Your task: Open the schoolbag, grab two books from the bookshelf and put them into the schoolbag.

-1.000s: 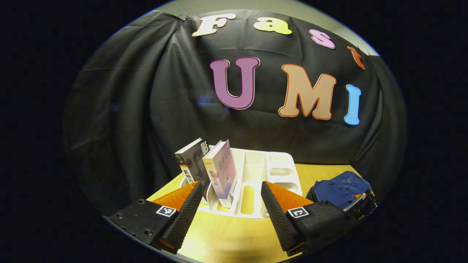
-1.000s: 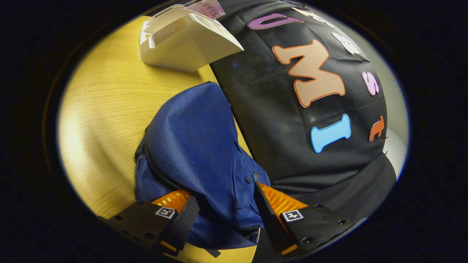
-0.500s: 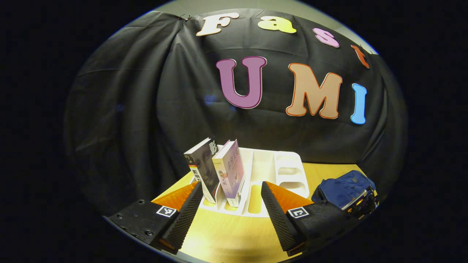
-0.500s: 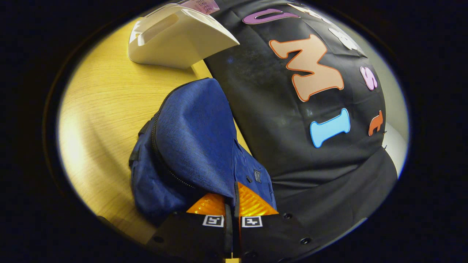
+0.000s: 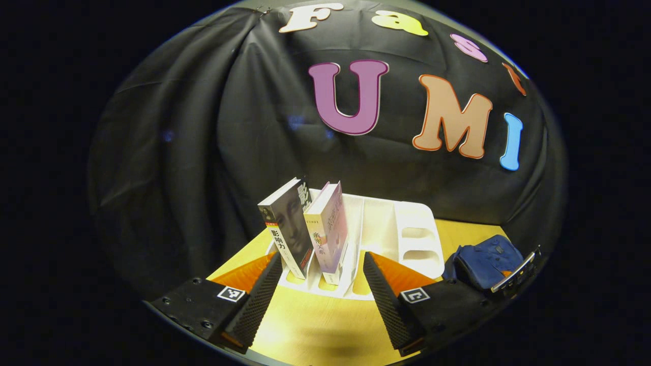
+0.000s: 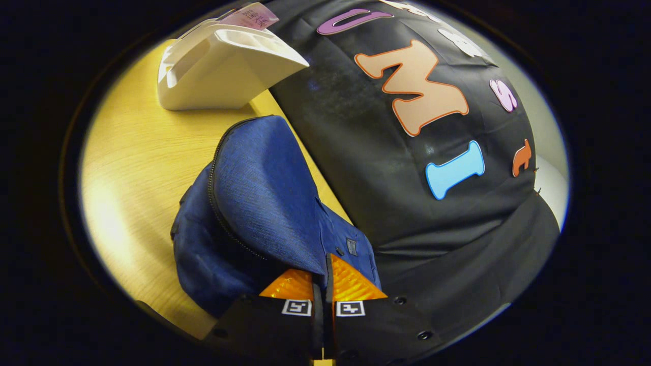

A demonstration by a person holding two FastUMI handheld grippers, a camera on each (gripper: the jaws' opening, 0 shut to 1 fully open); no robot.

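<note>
A dark-covered book [image 5: 287,229] and a lilac book [image 5: 328,231] stand upright side by side in the left slots of a white bookshelf rack [image 5: 414,229]. My left gripper [image 5: 321,259] is open just in front of them, touching neither. The blue schoolbag [image 5: 483,259] lies on the table to the right of the rack. In the right gripper view the schoolbag [image 6: 264,193] has its zippered flap raised, and my right gripper [image 6: 325,264] is shut on the flap's edge. The rack [image 6: 224,66] lies beyond the bag, with the lilac book's top [image 6: 249,15] showing above it.
The wooden table [image 6: 137,152] runs up to the black cloth wall [image 6: 386,178], which hangs right behind the bag and rack. The rack's right slots [image 5: 417,244] hold nothing. Bare tabletop [image 5: 315,325] lies under my left gripper.
My right gripper went from open around the schoolbag's top to shut on its flap, and the flap has risen. My left gripper has drifted closer to the two books.
</note>
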